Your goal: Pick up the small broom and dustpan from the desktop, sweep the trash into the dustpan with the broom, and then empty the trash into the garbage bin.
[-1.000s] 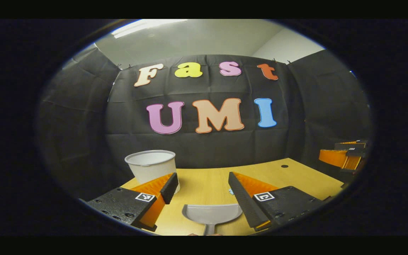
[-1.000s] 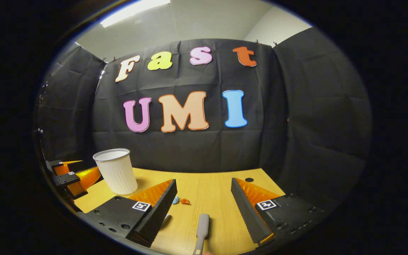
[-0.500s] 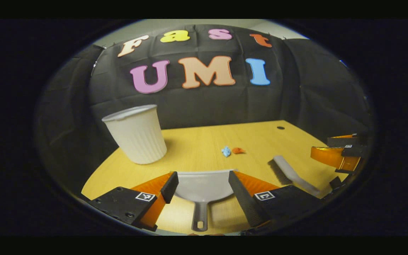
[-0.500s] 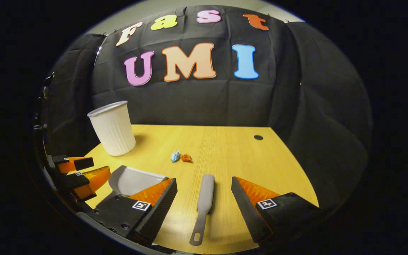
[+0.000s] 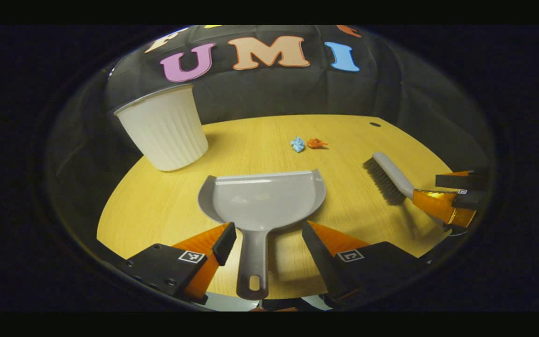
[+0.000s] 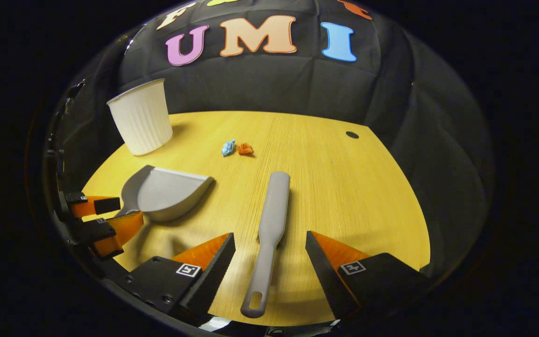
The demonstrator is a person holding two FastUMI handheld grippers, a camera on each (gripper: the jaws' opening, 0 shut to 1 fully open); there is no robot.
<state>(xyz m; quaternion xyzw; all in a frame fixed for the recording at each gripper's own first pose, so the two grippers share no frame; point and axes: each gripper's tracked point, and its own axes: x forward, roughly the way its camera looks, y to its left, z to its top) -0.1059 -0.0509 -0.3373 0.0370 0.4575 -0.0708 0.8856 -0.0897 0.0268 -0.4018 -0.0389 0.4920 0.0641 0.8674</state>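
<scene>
A grey dustpan (image 5: 262, 199) lies flat on the wooden desk (image 5: 166, 210), its handle (image 5: 252, 262) pointing back between the fingers of my left gripper (image 5: 268, 236), which is open around it without touching. A grey small broom (image 6: 269, 229) lies in front of my right gripper (image 6: 269, 245), also open, with the handle running between its fingers. Two bits of trash, a blue scrap (image 5: 298, 144) and an orange scrap (image 5: 316, 143), rest beyond the dustpan. In the right gripper view the dustpan (image 6: 166, 192) and left gripper (image 6: 110, 217) sit at the left.
A white ribbed garbage bin (image 5: 163, 128) stands upright at the desk's far left corner; in the right gripper view the bin (image 6: 141, 119) is likewise far left. A small dark hole (image 6: 352, 135) marks the far right of the desk. Black cloth walls close the booth.
Both grippers have tipped down and lowered toward the desk. The dustpan handle and the broom handle now lie between their open fingers. Nothing on the desk has moved.
</scene>
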